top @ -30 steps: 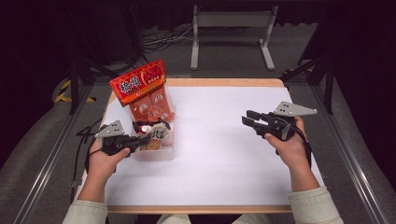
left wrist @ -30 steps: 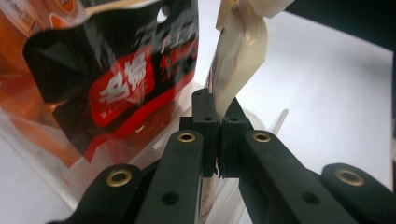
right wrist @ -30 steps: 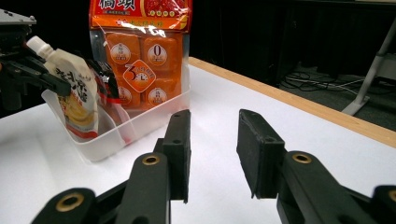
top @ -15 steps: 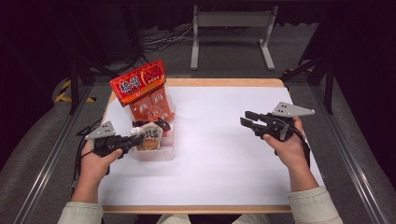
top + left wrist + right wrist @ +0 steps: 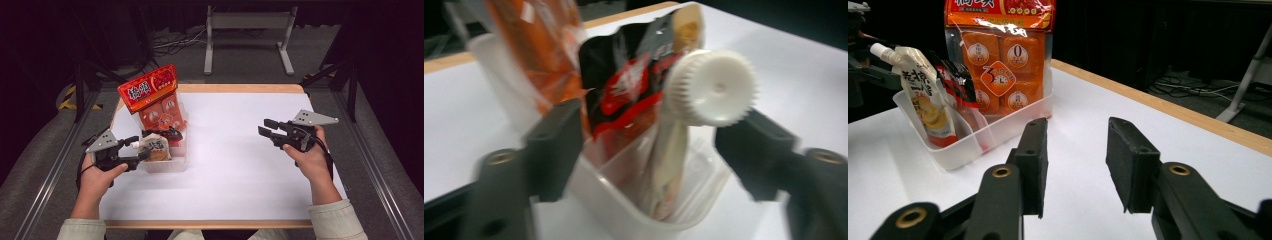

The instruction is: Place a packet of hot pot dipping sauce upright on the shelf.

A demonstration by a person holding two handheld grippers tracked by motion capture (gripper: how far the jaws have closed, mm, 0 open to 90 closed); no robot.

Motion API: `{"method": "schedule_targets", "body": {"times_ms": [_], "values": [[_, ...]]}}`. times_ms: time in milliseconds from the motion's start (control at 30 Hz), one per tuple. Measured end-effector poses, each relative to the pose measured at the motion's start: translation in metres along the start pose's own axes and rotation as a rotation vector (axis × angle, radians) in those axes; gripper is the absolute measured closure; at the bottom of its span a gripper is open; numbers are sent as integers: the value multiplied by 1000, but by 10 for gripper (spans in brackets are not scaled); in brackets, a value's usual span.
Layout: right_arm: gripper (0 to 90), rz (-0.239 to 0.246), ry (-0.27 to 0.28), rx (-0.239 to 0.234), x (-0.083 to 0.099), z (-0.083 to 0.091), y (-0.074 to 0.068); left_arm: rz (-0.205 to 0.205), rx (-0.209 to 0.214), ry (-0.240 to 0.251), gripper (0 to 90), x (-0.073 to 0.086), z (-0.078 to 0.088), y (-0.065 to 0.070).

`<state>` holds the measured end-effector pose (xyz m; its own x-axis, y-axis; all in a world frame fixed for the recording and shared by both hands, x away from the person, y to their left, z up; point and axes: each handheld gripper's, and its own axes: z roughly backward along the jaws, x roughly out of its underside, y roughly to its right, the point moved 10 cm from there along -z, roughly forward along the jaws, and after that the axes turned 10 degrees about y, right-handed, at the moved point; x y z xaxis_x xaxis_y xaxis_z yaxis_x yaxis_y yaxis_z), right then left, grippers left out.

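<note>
Your left claw (image 5: 141, 151) has just been opening, and it's let go now: the jaws sit either side of the spout pouch's white cap (image 5: 714, 87) without pressing on it. The spout pouch (image 5: 154, 148) is standing in the near end of the clear plastic bin (image 5: 165, 166) on the left side of the tabletop (image 5: 240, 165). Its long axis runs bottom-to-cap, tilted, with the cap end pointing up and out toward your left claw. Behind it in the same bin there's a black-and-red packet (image 5: 624, 95) and the tall orange snack bag (image 5: 155, 102), which stands upright. Your right claw (image 5: 267, 128) hovers well apart over the bare tabletop, jaws parted and just opened a bit wider, nothing between them.
</note>
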<state>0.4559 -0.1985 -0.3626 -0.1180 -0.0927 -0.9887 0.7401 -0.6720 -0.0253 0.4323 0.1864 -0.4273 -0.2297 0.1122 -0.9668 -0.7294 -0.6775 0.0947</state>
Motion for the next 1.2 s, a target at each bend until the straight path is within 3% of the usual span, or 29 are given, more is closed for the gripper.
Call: {"method": "schedule_targets", "body": {"times_ms": [200,467,600,967,1067,1200], "values": [[486,17,6,37,1,10,5,11,-34,30,104,-7,15,-2],[383,10,-17,109,19,34,20,31,-84,-21,58,7,33,-4],[354,-6,-23,143,31,45,28,34,-119,-15,52,13,37,-9],[299,-33,-43,237,69,64,45,70,-125,10,27,26,36,-18],[298,-42,-53,251,80,67,48,88,-129,23,26,29,34,-21],[297,-42,-62,259,90,68,50,80,-139,16,30,32,32,-23]]}}
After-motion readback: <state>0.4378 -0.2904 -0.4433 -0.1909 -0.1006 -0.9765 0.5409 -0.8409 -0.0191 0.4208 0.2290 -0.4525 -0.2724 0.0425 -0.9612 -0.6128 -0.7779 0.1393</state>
